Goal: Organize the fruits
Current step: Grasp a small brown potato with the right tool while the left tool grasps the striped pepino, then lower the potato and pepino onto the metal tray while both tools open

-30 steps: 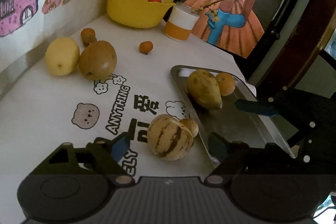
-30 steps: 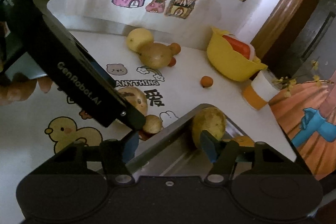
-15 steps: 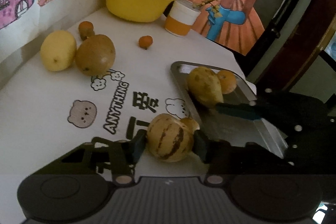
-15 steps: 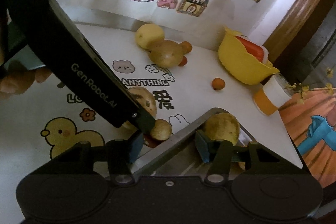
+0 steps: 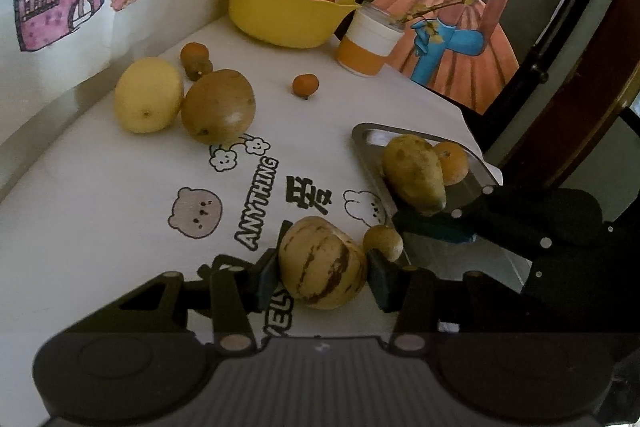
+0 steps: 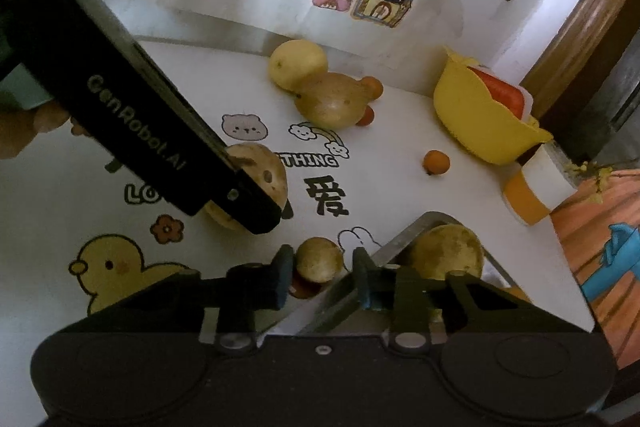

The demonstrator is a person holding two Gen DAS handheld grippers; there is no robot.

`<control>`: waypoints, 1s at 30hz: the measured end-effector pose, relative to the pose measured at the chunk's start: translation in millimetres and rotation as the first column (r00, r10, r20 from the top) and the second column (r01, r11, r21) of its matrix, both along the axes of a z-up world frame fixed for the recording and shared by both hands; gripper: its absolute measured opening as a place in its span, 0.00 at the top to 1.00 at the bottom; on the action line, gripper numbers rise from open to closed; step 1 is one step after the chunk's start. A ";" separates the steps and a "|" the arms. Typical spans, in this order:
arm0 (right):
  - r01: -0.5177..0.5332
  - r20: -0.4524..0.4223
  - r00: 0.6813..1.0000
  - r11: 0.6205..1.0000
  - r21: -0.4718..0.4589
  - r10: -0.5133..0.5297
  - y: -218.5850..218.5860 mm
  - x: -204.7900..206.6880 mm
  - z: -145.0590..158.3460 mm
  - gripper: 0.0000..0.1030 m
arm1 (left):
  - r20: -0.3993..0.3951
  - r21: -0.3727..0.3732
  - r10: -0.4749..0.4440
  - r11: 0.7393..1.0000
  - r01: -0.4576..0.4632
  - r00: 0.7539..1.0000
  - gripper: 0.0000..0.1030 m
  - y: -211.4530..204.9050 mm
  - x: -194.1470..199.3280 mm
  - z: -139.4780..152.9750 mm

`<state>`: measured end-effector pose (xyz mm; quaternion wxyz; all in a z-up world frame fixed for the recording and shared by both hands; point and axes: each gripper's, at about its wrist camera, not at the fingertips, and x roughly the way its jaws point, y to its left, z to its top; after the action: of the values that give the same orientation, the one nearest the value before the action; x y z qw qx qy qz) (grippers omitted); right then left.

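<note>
The left gripper (image 5: pixel 323 269) is clamped on a pale striped melon (image 5: pixel 322 262) resting on the white tablecloth (image 5: pixel 100 211) beside the metal tray (image 5: pixel 370 155). The right gripper (image 6: pixel 320 273) brackets a small round brown fruit (image 6: pixel 319 259); contact is unclear. A red fruit (image 6: pixel 302 287) sits half hidden beneath.
</note>
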<state>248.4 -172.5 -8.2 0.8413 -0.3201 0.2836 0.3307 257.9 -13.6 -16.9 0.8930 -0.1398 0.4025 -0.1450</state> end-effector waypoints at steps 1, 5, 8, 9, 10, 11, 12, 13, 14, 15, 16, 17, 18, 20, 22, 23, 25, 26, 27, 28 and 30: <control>0.005 0.001 1.000 1.000 0.002 -0.005 0.4 -0.5 -0.2 0.73 | -0.001 0.002 0.001 1.000 -0.001 1.000 0.51 0.1 -0.3 0.4; 0.017 -0.011 1.000 0.999 0.033 -0.017 -1.6 -4.4 1.5 0.73 | -0.004 0.002 0.010 1.000 -0.010 1.000 0.51 0.7 -2.0 1.0; 0.020 -0.010 1.000 0.998 0.055 -0.019 -4.2 -9.4 4.2 0.73 | -0.007 0.003 0.014 1.000 -0.014 1.000 0.51 0.1 -3.5 1.7; 0.022 -0.006 1.000 0.998 0.064 -0.022 -5.6 -11.3 5.4 0.73 | -0.006 0.004 0.015 1.000 -0.015 1.000 0.51 -0.3 -4.1 2.0; 0.025 -0.003 1.000 0.997 0.073 -0.025 -7.3 -12.7 6.6 0.73 | -0.004 0.004 0.016 1.000 -0.016 1.000 0.51 -0.8 -4.9 2.5; 0.030 -0.001 1.000 0.996 0.084 -0.030 -9.6 -14.7 8.5 0.73 | -0.002 0.002 0.016 1.000 -0.016 1.000 0.51 -1.4 -6.1 3.3; 0.036 0.003 0.999 0.995 0.093 -0.036 -11.8 -16.2 10.4 0.73 | 0.000 0.000 0.018 1.000 -0.018 1.000 0.51 -1.6 -7.2 3.6; 0.044 0.007 0.999 0.994 0.105 -0.045 -14.6 -18.2 12.7 0.73 | 0.005 -0.005 0.020 1.000 -0.020 1.000 0.51 -2.3 -8.8 4.5; 0.052 0.010 0.999 0.992 0.116 -0.054 -17.6 -19.9 15.0 0.73 | 0.012 -0.012 0.021 1.000 -0.021 1.000 0.51 -3.2 -10.2 5.2; 0.060 0.013 0.998 0.990 0.127 -0.062 -21.0 -21.7 17.4 0.73 | 0.020 -0.018 0.019 1.000 -0.019 1.000 0.51 -4.9 -12.3 6.3; 0.068 0.015 0.997 0.988 0.136 -0.071 -24.4 -23.0 19.4 0.73 | 0.026 -0.019 0.016 1.000 -0.015 1.000 0.51 -7.0 -13.7 7.4; 0.078 0.018 0.997 0.987 0.143 -0.081 -28.4 -24.8 21.6 0.73 | 0.030 -0.018 0.012 1.000 -0.011 0.999 0.51 -10.3 -14.8 8.8; 0.087 0.021 0.996 0.985 0.149 -0.092 -32.5 -26.5 23.5 0.73 | 0.033 -0.018 0.007 1.000 -0.007 0.999 0.51 -13.5 -15.6 9.9; 0.109 0.029 0.993 0.981 0.160 -0.115 -41.4 -29.7 27.0 0.73 | 0.040 -0.031 -0.004 1.000 0.005 0.999 0.51 -19.7 -16.3 12.0; 0.131 0.037 0.990 0.977 0.170 -0.139 -50.4 -32.3 29.6 0.73 | 0.047 -0.041 -0.018 0.999 0.020 0.999 0.51 -27.8 -16.3 14.5; 0.143 0.041 0.987 0.974 0.173 -0.153 -55.4 -33.6 30.7 0.73 | 0.050 -0.045 -0.026 0.999 0.028 0.998 0.51 -33.1 -15.8 15.8; 0.170 0.052 0.982 0.970 0.176 -0.182 -65.6 -35.0 31.9 0.73 | 0.049 -0.053 -0.038 0.998 0.041 0.998 0.51 -42.0 -14.9 17.2; 0.183 0.056 0.979 0.967 0.177 -0.196 -71.3 -35.0 32.3 0.73 | 0.048 -0.058 -0.044 0.997 0.047 0.998 0.51 -46.9 -13.4 18.0; 0.195 0.058 0.976 0.965 0.176 -0.208 -76.9 -34.3 32.2 0.73 | 0.049 -0.061 -0.051 0.997 0.054 0.998 0.51 -52.5 -11.1 18.6; 0.207 0.061 0.974 0.963 0.173 -0.220 -82.3 -32.1 31.6 0.73 | 0.050 -0.060 -0.055 0.997 0.058 0.997 0.51 -57.1 -8.8 19.0; 0.226 0.070 0.968 0.960 0.165 -0.240 -91.9 -26.6 29.1 0.73 | 0.053 -0.054 -0.061 0.996 0.064 0.997 0.51 -67.9 -3.6 18.9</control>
<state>221.8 -264.4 20.9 0.9086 -0.2323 0.2548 0.2359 254.3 -81.5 2.0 0.8938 -0.1484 0.3793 -0.1876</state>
